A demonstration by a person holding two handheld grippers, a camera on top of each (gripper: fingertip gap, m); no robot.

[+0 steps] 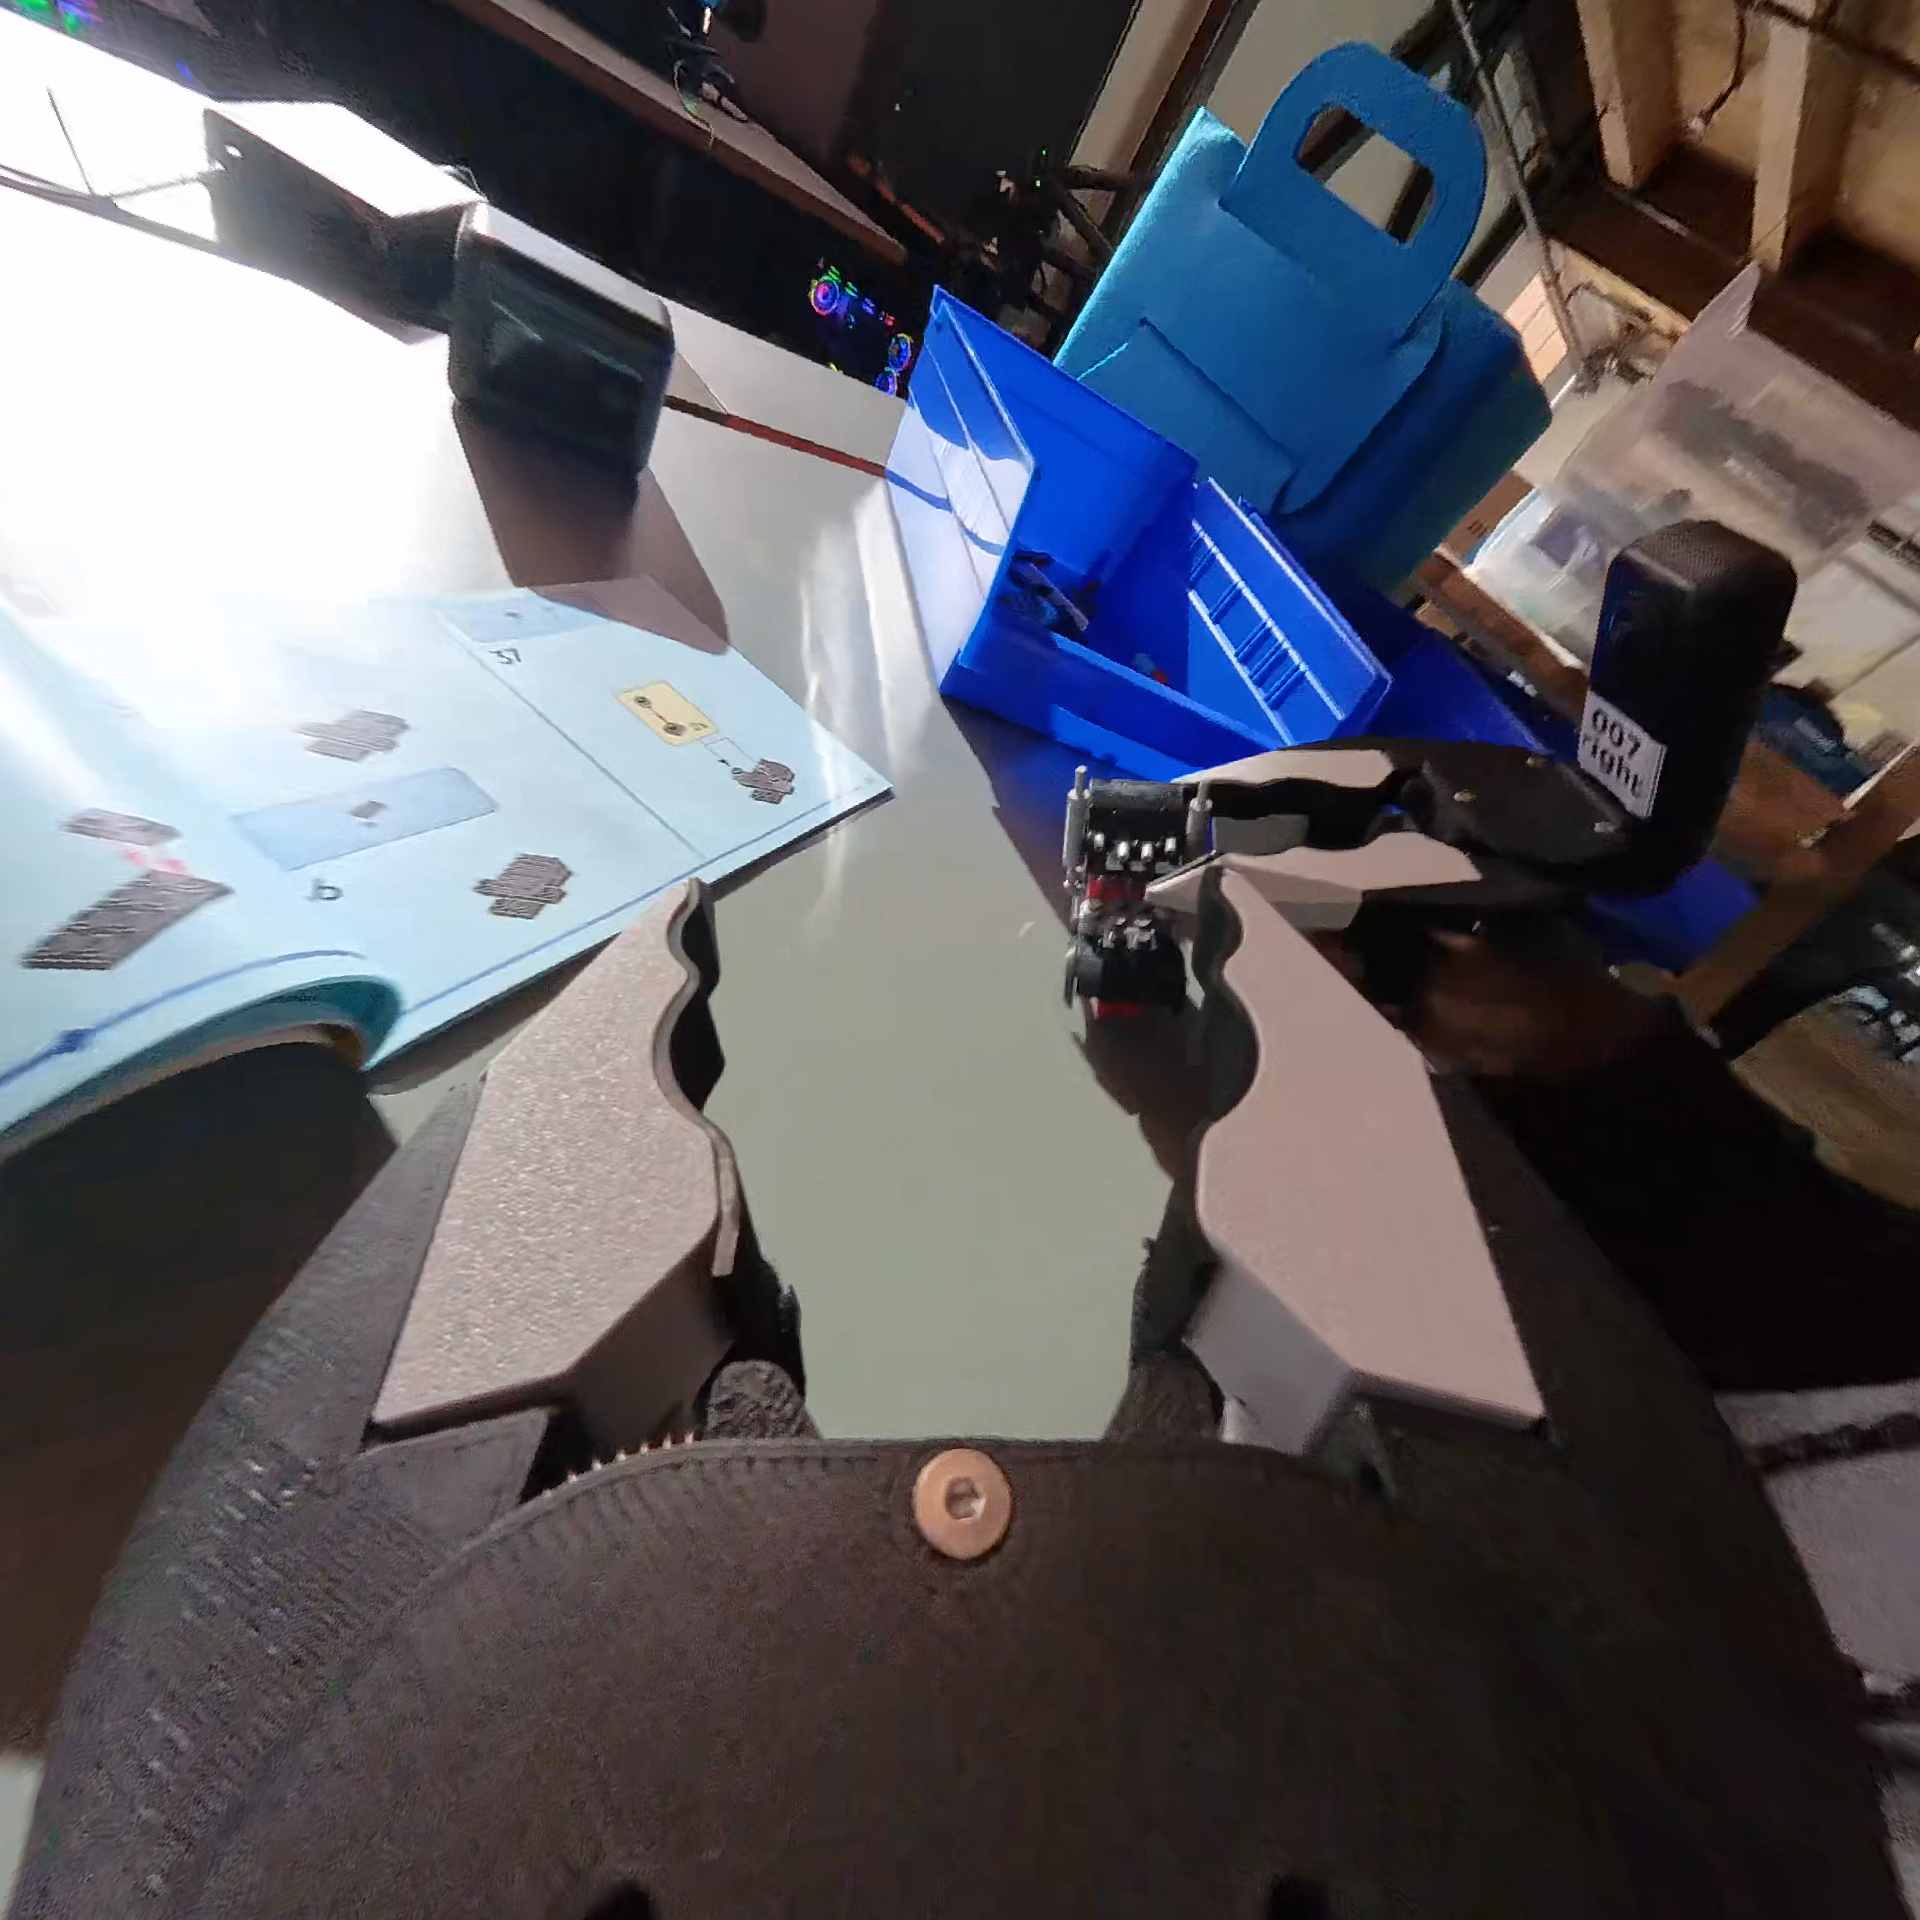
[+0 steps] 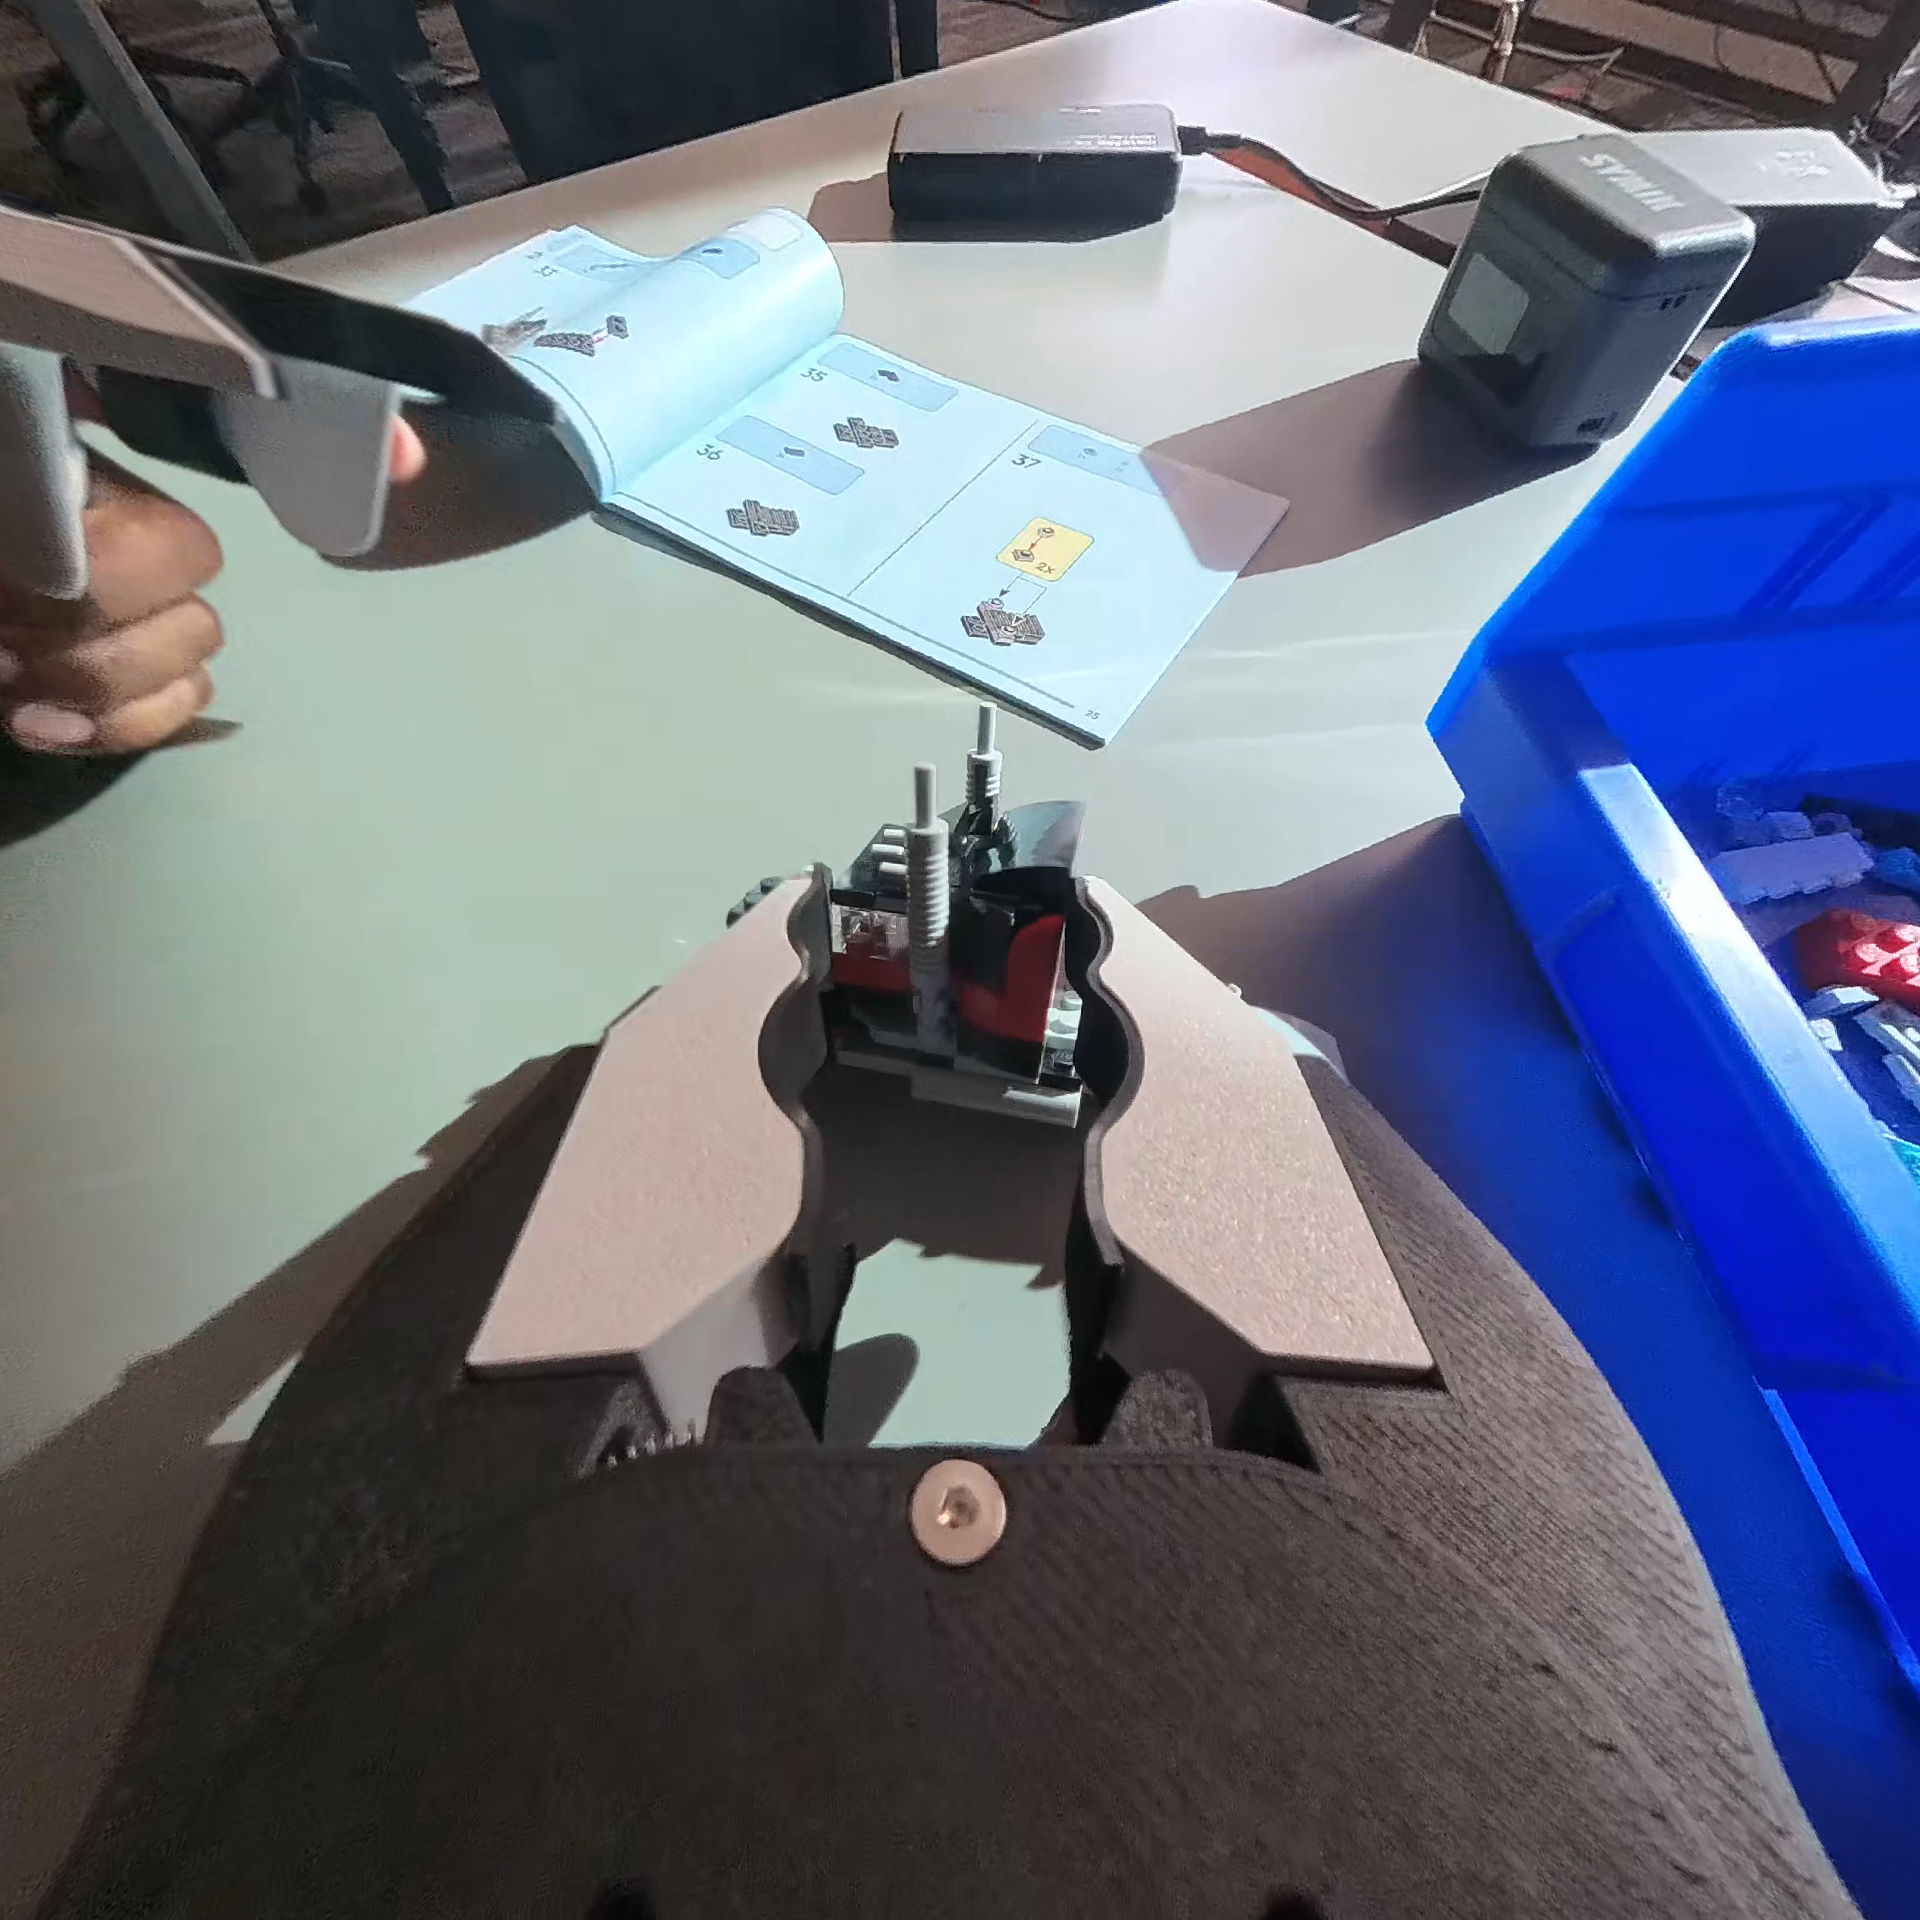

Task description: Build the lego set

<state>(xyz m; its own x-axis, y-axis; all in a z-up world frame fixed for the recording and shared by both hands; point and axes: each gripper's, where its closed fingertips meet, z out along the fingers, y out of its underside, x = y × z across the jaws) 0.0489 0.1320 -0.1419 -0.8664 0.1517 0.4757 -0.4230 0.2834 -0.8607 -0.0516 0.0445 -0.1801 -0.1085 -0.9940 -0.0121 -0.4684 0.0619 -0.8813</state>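
Left wrist view: left gripper (image 1: 951, 935) wide open, empty, above the tabletop (image 1: 894, 1143); instruction booklet (image 1: 436, 810) open beside it. Right wrist view: right gripper (image 2: 945, 925) clamped on a partly built black-and-red lego model (image 2: 951, 966), two grey pins on top, held over the tabletop. Blue parts bin (image 2: 1662, 831) has plenty of loose bricks, so probably mid-build, much left.

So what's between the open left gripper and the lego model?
Only bare table separates the left gripper from the lego model in the right gripper; left wrist view.
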